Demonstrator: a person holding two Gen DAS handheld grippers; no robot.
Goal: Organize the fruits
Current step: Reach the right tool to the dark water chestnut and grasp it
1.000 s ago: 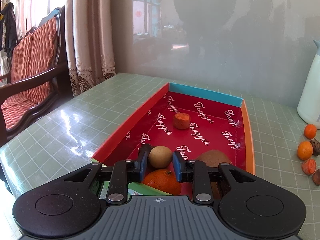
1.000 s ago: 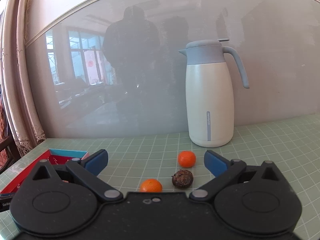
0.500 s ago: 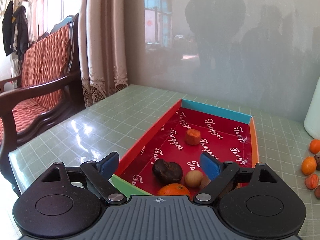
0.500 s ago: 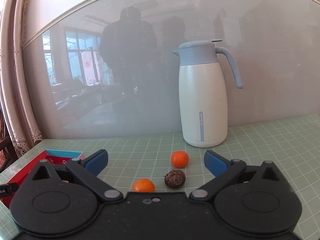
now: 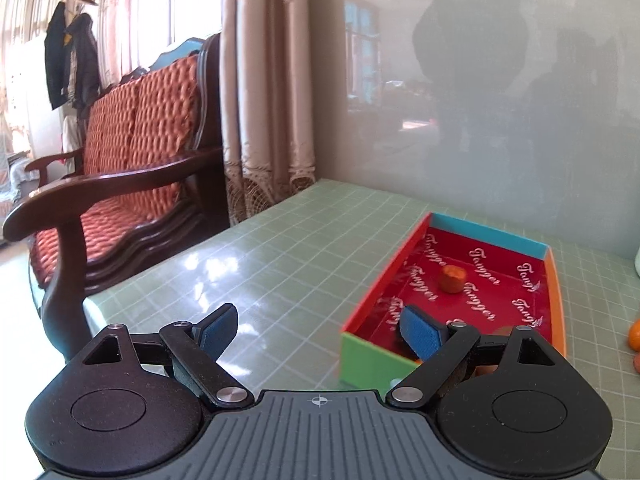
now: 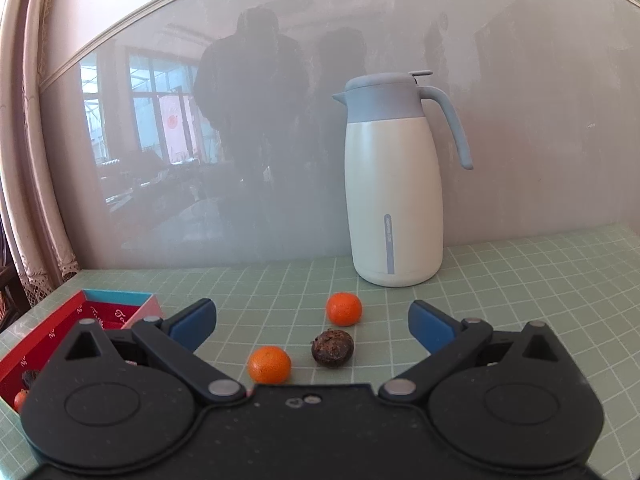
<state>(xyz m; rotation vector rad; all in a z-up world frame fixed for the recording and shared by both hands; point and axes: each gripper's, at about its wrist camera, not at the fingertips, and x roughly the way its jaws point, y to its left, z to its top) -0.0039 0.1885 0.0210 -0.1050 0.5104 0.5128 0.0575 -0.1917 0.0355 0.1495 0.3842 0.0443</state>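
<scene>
The red box [image 5: 556, 276] with a blue far wall and green near wall lies on the green checked table, right of my left gripper [image 5: 318, 330], which is open and empty, over the table beside the box's near left corner. A small orange-red fruit [image 5: 452, 278] sits inside the box; other fruits there are hidden behind the right finger. My right gripper [image 6: 312, 322] is open and empty, above two oranges [image 6: 344, 309] [image 6: 269, 365] and a dark brown fruit [image 6: 333, 348] on the table. The box also shows at the left of the right wrist view [image 6: 60, 330].
A white and blue thermos jug [image 6: 394, 184] stands behind the loose fruits against the grey wall. A wooden bench with orange cushions [image 5: 120, 168] and curtains [image 5: 264, 80] lie past the table's left edge. More orange fruits [image 5: 635, 334] lie right of the box.
My left gripper let go of the round tan fruit in the box, opened wide, and pulled back and swung left. My right gripper stayed open and drifted slightly relative to the loose fruits.
</scene>
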